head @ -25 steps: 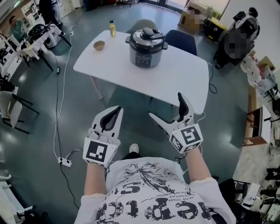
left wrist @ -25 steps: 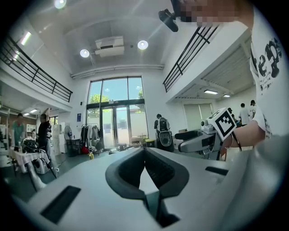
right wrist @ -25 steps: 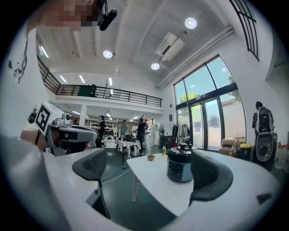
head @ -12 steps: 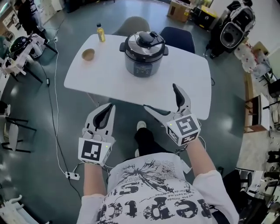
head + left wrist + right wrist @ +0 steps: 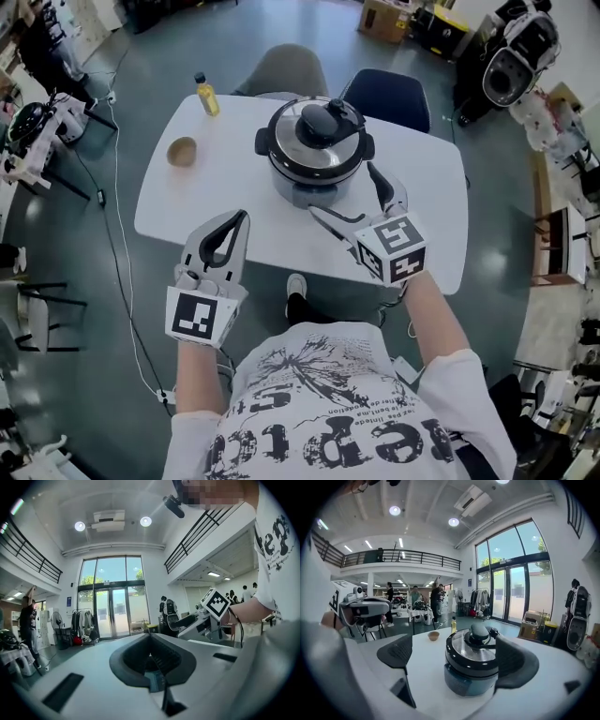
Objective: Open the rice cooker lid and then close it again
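The rice cooker [image 5: 314, 155] stands on the white table [image 5: 436, 202], its lid down and the dark knob handle [image 5: 323, 122] on top. My right gripper [image 5: 345, 192] hovers open over the table just in front of the cooker, not touching it. In the right gripper view the cooker [image 5: 471, 665] shows between the two spread pads of that gripper [image 5: 457, 660]. My left gripper [image 5: 238, 220] hangs at the table's near edge, left of the cooker, its jaws together on nothing. In the left gripper view the left gripper [image 5: 152, 656] points up into the room.
A small brown bowl [image 5: 181, 151] and a yellow bottle [image 5: 206, 96] sit on the table's left part. A grey chair [image 5: 292, 67] and a dark blue chair [image 5: 389, 92] stand behind the table. A cable [image 5: 117, 234] runs along the floor at the left.
The person has stepped up to the table, so the cooker is much nearer. The right gripper has come over the table in front of the cooker; the left has reached the near edge.
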The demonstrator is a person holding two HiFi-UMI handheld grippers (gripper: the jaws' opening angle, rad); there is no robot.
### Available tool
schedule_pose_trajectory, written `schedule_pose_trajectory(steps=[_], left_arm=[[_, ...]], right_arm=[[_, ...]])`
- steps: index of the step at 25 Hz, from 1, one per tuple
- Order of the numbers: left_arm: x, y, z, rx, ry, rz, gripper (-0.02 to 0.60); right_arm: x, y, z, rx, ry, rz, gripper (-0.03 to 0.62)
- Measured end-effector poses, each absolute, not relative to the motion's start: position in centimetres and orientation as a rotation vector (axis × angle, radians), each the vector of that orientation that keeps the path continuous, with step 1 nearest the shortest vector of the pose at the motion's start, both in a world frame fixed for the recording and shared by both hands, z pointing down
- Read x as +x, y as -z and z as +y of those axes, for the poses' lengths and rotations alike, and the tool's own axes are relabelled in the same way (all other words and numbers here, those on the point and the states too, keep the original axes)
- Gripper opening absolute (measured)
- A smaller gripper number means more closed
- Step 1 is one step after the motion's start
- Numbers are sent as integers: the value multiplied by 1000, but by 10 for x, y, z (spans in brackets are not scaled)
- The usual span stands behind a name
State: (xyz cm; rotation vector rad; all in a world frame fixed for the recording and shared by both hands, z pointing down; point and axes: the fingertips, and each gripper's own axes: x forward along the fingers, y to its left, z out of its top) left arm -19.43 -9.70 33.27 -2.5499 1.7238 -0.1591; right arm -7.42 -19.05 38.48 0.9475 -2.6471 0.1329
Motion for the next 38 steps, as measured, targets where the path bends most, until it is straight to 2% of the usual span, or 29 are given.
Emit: schedule_pose_trajectory(steps=[7, 15, 19, 24, 27, 30, 38], left_arm=[[-212, -329, -210, -2597, 155, 1645, 14], [-214, -342, -287, -2650, 165, 1576, 14], [-217, -344, -311, -2668, 154, 1545, 14], [-221, -345, -328, -2681, 157, 1513, 14], [-227, -345, -334, -2686, 157, 1511, 14], [-231, -340, -340, -2695, 146, 1490, 14], [-233, -325, -349, -2730, 133, 1370, 14]], right_arm=[[-98, -401, -311, 919, -306, -2441, 535], [-129, -440, -385, 741, -391, -2233, 501], [-140, -452, -405, 707, -428, -2160, 465], [-146, -466, -415, 690, -501, -2054, 371], [-149, -469, -411, 682, -473, -2008, 360], [-152, -468, -409, 685, -480, -1995, 316], [-153, -464, -411, 736, -533, -1980, 294]])
